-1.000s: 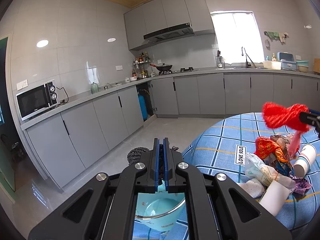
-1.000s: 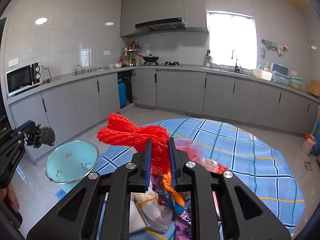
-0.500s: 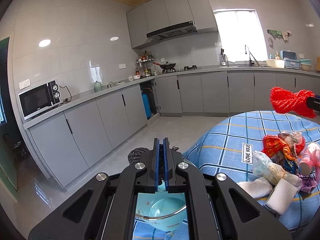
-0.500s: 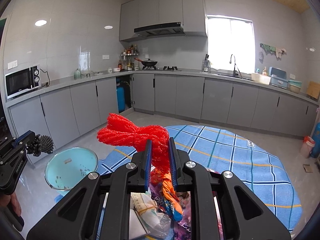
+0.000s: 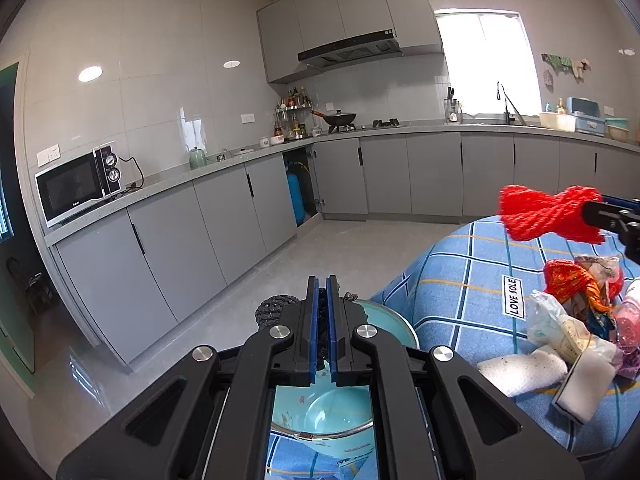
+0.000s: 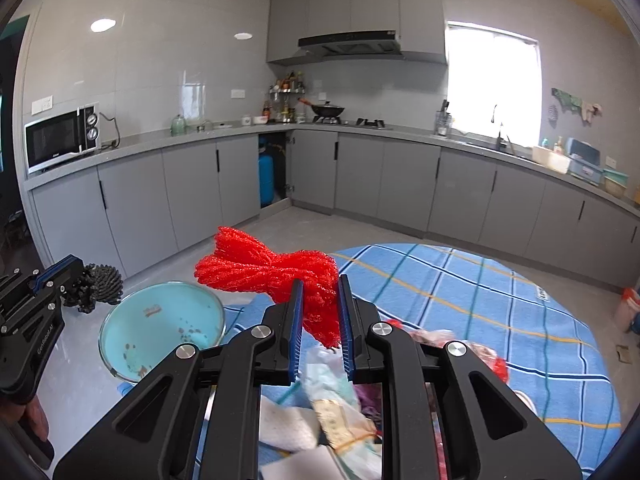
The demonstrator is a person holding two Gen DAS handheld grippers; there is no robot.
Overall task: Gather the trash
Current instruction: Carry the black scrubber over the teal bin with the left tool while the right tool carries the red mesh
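Mesh is what we have clamped in the right claw (image 6: 318, 320): a bunched red plastic net (image 6: 268, 270), pinched narrow between the blue pads near one end, with most of the bundle sticking out ahead and to the left of the fingers. We carry it in the air above the round worktop with the blue checked cloth (image 6: 460, 292). Because we hold it off its middle, the loose end could sag or slip free if we swing too fast, and it would land on the floor rather than in the light blue enamel bowl (image 6: 160, 332) that stands at the worktop's left edge.

Our left claw (image 5: 322, 320) is closed tight on a dark grey crumpled mesh wad (image 5: 276, 310), held just beyond the bowl's far rim. The wad hangs over the floor side, so letting go there would probably miss the bowl.

The two claws sit close to one bowl; if we bring both in together, we could knock fingers or tip the bowl, which looks near the cloth's edge.

Below the right claw lies the remaining heap of wrappers and white tissue (image 6: 340, 412); a low pass could drag the net through it and scatter pieces.
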